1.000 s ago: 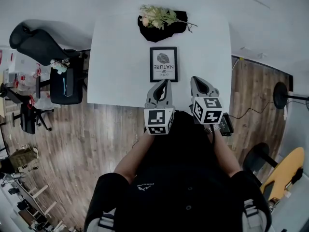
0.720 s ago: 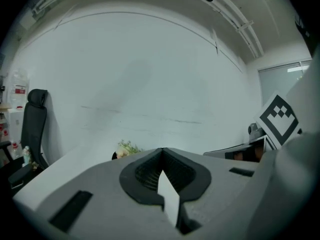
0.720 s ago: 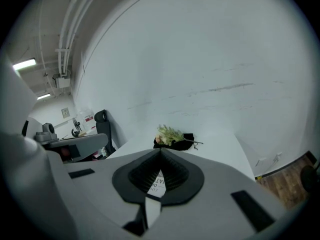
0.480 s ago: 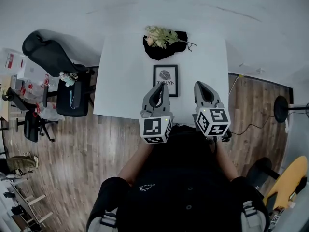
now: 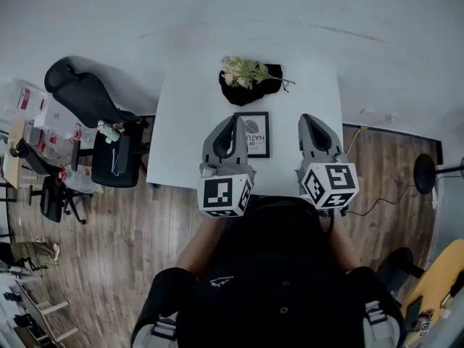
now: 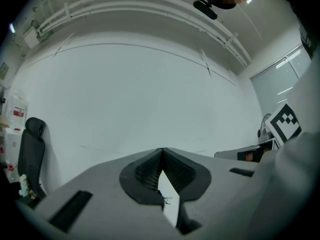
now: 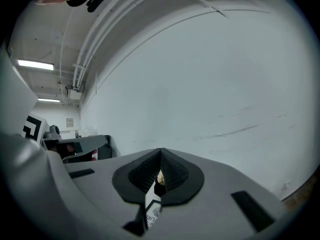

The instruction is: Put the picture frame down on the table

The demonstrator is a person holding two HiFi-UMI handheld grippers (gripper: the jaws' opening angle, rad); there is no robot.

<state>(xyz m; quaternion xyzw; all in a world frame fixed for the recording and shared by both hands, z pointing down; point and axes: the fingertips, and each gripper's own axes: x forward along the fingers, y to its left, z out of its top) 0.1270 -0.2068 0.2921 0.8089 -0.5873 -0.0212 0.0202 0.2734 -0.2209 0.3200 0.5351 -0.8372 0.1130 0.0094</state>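
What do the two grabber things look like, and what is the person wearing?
The left gripper and the right gripper are both grey plastic, with pointed jaws lined by dark ribbed pads. Each carries a white cube printed with black square markers. The person wears a black top with a small white logo.

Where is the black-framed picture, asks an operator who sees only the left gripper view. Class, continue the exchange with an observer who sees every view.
Observer: The black-framed picture lies face up on the white table, with nothing gripping it.
Operator: Is the right gripper carrying anything?
Observer: No. The right gripper is shut, with nothing between its pads.
Operator: What else is on that table?
Observer: A pale flower bouquet rests on a black cloth at the far edge.
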